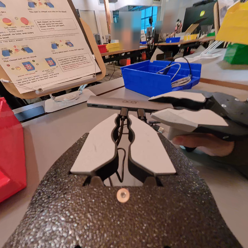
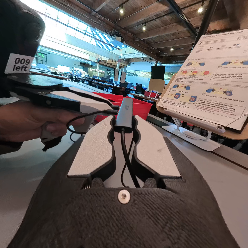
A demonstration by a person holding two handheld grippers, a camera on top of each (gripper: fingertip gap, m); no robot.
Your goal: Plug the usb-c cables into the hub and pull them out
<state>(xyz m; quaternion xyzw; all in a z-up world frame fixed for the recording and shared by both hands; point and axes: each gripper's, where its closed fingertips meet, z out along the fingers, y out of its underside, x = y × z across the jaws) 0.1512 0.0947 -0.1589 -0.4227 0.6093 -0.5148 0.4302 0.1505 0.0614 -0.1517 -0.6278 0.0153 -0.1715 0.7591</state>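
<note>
The grey hub [image 1: 124, 104] was held above the desk [image 1: 56, 134], not lying on it. The right gripper [image 2: 122, 121] was clamped on the hub's near end, where the hub's own black cord [image 2: 124, 145] came out and hung down between the fingers. In the left wrist view the same gripper [image 1: 161, 107] came in from the right side and held the right end of the hub.

Two black usb-c plugs sat in the side of the hub that faced the left gripper [image 1: 122, 116]. This gripper was closed on the left plug [image 1: 124, 111], and the cable ran back between its fingers. The second plug [image 1: 140, 112] was just beside it, to the right, and outside the fingers.

Behind the hub stood a blue bin [image 1: 147, 80] with braided cables [image 1: 179, 81] inside.
</note>
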